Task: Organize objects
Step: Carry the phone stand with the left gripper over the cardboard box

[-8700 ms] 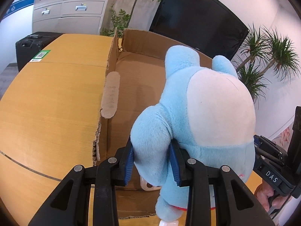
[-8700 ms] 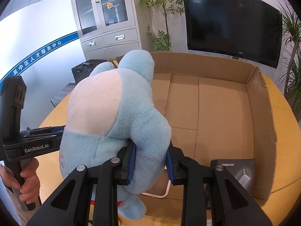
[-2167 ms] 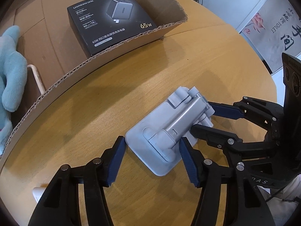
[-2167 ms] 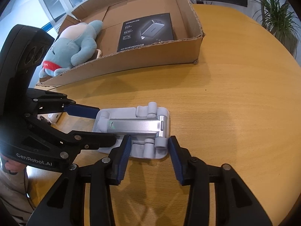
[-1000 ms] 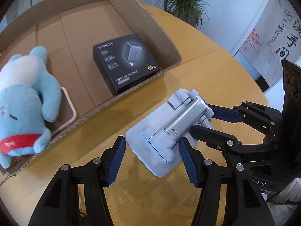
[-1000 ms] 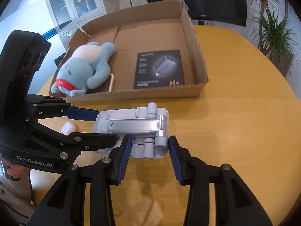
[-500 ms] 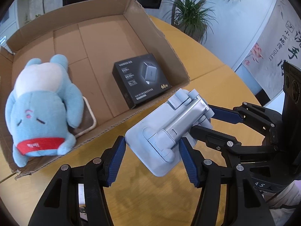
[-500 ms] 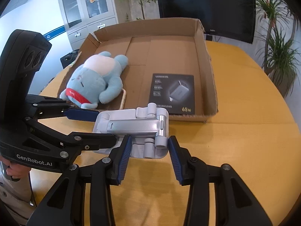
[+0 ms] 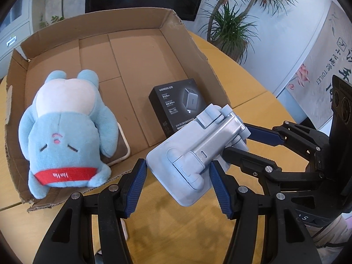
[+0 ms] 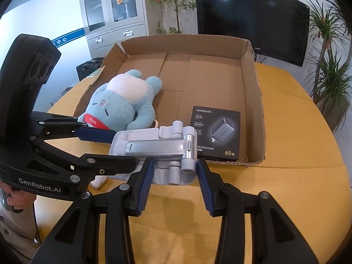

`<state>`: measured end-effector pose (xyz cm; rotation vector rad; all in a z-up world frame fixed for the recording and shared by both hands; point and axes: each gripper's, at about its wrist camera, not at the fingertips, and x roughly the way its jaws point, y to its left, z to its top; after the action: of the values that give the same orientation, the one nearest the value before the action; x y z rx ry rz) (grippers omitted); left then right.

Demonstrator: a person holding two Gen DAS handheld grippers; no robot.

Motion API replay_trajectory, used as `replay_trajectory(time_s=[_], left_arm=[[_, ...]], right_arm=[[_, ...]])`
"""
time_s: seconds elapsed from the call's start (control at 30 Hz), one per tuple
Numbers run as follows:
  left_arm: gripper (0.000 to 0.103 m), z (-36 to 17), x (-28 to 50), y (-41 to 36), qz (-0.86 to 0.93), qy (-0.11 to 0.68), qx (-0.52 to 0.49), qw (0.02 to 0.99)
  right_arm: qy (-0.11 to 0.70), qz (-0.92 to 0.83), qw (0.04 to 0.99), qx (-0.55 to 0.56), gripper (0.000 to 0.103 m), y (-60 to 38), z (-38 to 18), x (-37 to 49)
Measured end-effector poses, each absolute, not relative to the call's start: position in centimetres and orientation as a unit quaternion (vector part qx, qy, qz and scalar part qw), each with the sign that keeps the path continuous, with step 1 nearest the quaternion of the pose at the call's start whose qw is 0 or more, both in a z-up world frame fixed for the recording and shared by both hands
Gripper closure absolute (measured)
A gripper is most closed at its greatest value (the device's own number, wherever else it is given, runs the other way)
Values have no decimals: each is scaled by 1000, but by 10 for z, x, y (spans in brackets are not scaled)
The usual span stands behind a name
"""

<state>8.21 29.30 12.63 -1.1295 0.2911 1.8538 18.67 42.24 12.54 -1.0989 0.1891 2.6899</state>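
Both grippers are shut on a folded grey phone stand [image 9: 195, 151], held in the air above the table's near side, in front of the cardboard box [image 9: 193, 44]. My left gripper [image 9: 178, 176] grips its base end; my right gripper [image 10: 173, 171] grips the hinge end [image 10: 167, 149]. In the box lie a blue plush toy [image 9: 66, 127] with a red band, on its back at the left, and a black charger box [image 9: 176, 103] at the right. A white-rimmed flat item [image 9: 122, 149] lies partly under the plush.
The box rests on a round yellow wooden table [image 10: 297, 154]. A small white object [image 10: 99, 181] lies on the table below the left gripper. A TV [image 10: 253, 15], potted plants [image 10: 330, 77] and a grey cabinet [image 10: 114, 15] stand behind.
Both grippers have lifted the phone stand higher off the table and toward the box; more of the box interior and the plush now shows. Grips are unchanged.
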Motion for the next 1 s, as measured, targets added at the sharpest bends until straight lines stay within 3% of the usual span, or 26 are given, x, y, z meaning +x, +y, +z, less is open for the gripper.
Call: replay_trajectory(time_s=[1.0], left_arm=[[45, 116, 33, 276, 781, 54, -450, 430]], right_arm=[[24, 923, 87, -374, 65, 422, 126, 131]])
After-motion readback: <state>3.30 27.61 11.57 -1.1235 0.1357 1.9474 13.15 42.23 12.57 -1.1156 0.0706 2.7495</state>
